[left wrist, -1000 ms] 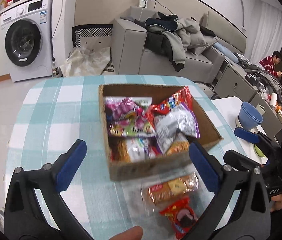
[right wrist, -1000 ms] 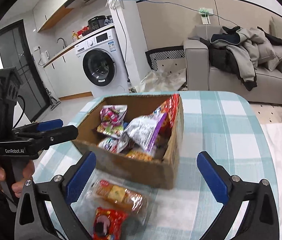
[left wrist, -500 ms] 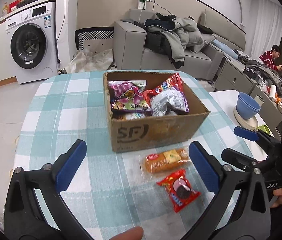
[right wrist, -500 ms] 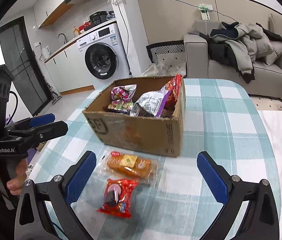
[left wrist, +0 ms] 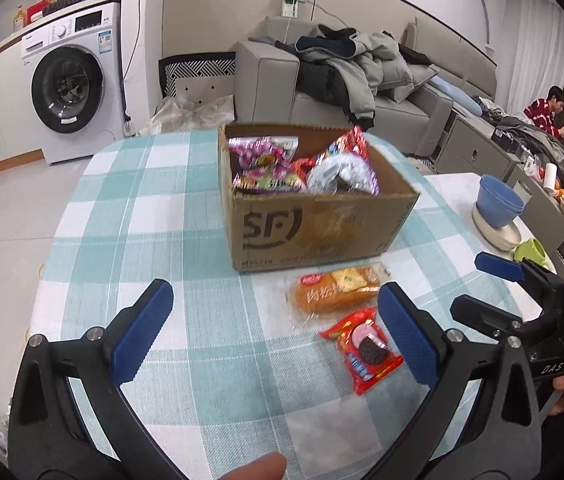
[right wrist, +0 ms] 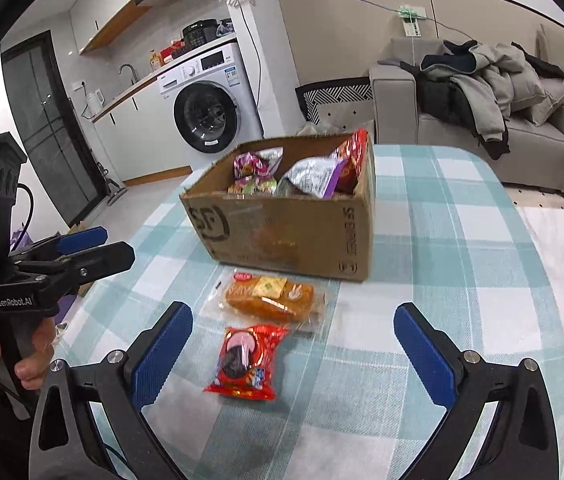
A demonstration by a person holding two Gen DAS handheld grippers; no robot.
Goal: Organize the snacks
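A cardboard box (left wrist: 313,228) (right wrist: 282,232) holding several snack bags stands on the checked tablecloth. In front of it lie an orange bread pack (left wrist: 335,292) (right wrist: 268,298) and a red cookie pack (left wrist: 363,350) (right wrist: 248,362). My left gripper (left wrist: 274,336) is open and empty, above the cloth to the left of the two packs. My right gripper (right wrist: 293,352) is open and empty, with the red pack lying just inside its left finger. Each gripper also shows in the other's view, the right one (left wrist: 497,280) and the left one (right wrist: 90,248).
A blue bowl on a plate (left wrist: 497,208) and a green cup (left wrist: 531,250) stand on a white table to the right. A washing machine (right wrist: 206,112) and a sofa with coats (right wrist: 481,92) are beyond the table's far edge.
Both grippers have pulled back and lowered from over the box. The two packs now lie further ahead of the fingers, and the box's front face shows.
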